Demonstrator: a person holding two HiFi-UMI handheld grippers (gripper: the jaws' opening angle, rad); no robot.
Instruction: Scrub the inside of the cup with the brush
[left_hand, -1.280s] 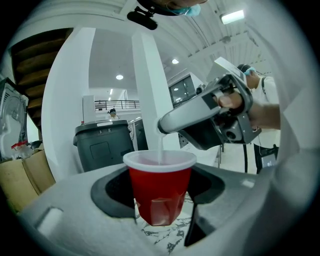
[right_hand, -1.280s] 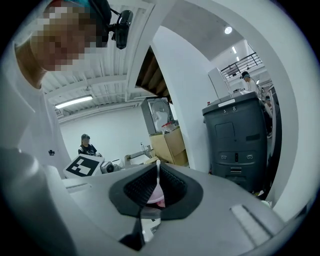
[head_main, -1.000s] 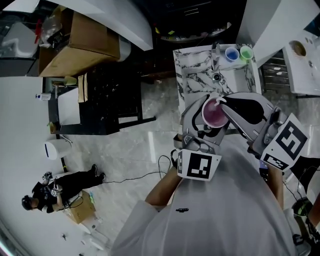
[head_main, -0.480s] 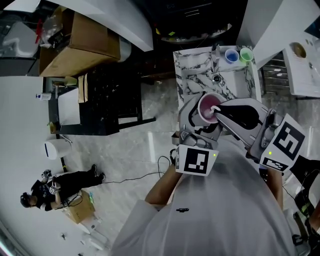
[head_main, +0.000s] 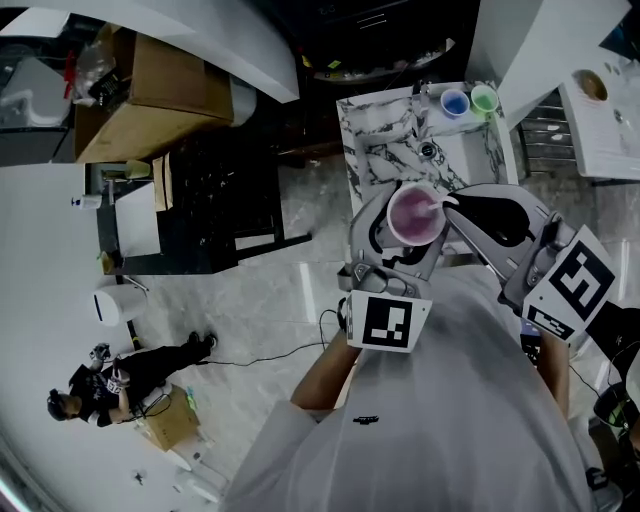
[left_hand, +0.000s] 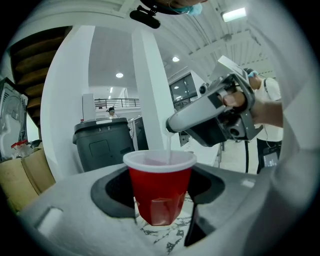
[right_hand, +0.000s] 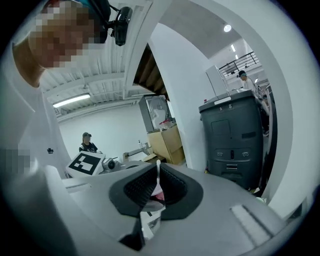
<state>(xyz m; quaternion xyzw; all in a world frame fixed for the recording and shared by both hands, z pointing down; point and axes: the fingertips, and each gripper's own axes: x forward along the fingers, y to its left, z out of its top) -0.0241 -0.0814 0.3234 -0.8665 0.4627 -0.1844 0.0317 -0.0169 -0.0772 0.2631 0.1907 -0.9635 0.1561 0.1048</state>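
Note:
A red cup with a white rim (head_main: 410, 220) is held upright above the marble counter, with my left gripper (head_main: 408, 235) shut on its sides. In the left gripper view the cup (left_hand: 160, 187) sits between the jaws of my left gripper (left_hand: 161, 202). My right gripper (head_main: 458, 207) comes in from the right, shut on a white-handled brush (head_main: 438, 206). The brush handle (left_hand: 168, 147) drops into the cup's mouth, and its head is hidden inside. In the right gripper view the handle (right_hand: 158, 179) stands pinched in my right gripper (right_hand: 157, 194), with the cup rim (right_hand: 159, 197) just beyond.
Below the cup lies a marble counter (head_main: 380, 140) with a blue cup (head_main: 455, 102) and a green cup (head_main: 484, 98) at its far end. A cardboard box (head_main: 165, 90) sits far left. A grey bin (left_hand: 102, 145) stands behind. A person (head_main: 100, 385) is far off on the floor.
The cup and both grippers have drifted slightly left and up in the head view. The brush stays in the cup and has shifted a little within its mouth.

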